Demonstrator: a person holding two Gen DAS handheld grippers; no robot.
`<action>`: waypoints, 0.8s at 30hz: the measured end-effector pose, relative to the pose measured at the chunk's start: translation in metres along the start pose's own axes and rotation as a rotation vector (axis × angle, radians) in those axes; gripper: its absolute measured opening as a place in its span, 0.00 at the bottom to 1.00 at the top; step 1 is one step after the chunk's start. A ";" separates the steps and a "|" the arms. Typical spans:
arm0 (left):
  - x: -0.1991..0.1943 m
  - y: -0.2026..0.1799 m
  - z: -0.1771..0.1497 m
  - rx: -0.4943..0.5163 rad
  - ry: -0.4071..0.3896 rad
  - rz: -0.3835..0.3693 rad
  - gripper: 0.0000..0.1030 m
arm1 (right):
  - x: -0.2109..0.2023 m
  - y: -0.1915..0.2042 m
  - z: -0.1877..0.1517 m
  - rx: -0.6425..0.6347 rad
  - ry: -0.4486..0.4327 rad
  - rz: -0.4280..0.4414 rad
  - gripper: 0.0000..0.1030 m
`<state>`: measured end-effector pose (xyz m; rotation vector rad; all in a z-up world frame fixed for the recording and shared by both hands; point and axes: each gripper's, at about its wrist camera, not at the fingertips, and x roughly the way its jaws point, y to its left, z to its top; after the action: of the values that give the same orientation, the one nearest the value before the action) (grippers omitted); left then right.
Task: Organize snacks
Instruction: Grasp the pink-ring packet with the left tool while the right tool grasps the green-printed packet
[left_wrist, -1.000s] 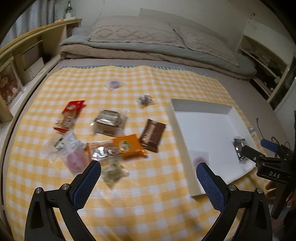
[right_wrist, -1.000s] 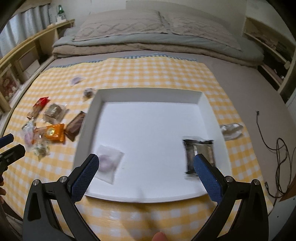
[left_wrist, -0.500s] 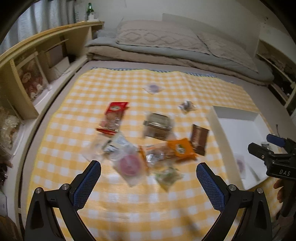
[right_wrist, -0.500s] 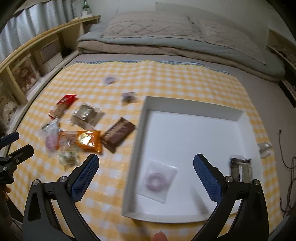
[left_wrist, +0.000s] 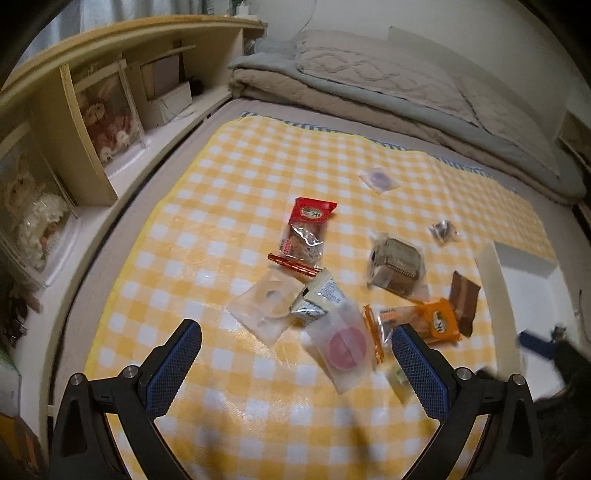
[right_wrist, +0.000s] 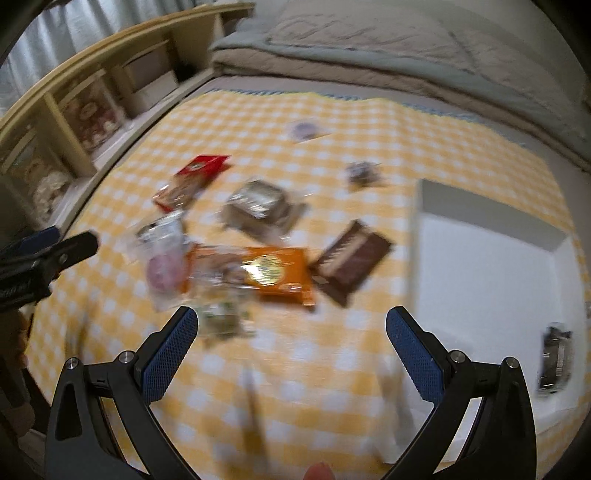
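Note:
Several snack packets lie on a yellow checked cloth (left_wrist: 207, 236): a red packet (left_wrist: 304, 230), a clear packet with a pink disc (left_wrist: 345, 347), an orange packet (left_wrist: 424, 323), a brown bar (left_wrist: 463, 297) and a silver-wrapped cake (left_wrist: 397, 264). My left gripper (left_wrist: 295, 365) is open and empty above the cloth, just before the pink-disc packet. My right gripper (right_wrist: 291, 354) is open and empty, near the orange packet (right_wrist: 273, 273) and brown bar (right_wrist: 351, 258). The white tray (right_wrist: 480, 258) at right holds a dark packet (right_wrist: 556, 356).
A wooden shelf unit (left_wrist: 92, 99) with boxed items runs along the left. Folded bedding and pillows (left_wrist: 388, 81) lie at the far end. A small purple-disc packet (left_wrist: 378, 179) and a small wrapped sweet (left_wrist: 441, 229) lie apart on the far cloth.
Both grippers have swung left, away from the white tray and toward the pile of packets. Both stay open and empty. The packets have not moved.

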<state>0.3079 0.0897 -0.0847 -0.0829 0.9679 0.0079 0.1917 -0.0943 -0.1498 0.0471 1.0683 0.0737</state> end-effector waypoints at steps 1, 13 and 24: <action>0.002 0.001 0.002 -0.008 0.005 -0.009 1.00 | 0.003 0.004 0.000 -0.004 0.005 0.009 1.00; 0.063 -0.023 0.009 -0.055 0.168 -0.091 0.87 | 0.049 0.042 -0.010 -0.150 0.064 0.112 0.84; 0.112 -0.024 0.003 -0.244 0.299 -0.027 0.71 | 0.074 0.041 -0.019 -0.186 0.091 0.091 0.46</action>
<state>0.3752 0.0629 -0.1733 -0.3288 1.2617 0.0911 0.2085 -0.0471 -0.2205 -0.0760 1.1457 0.2587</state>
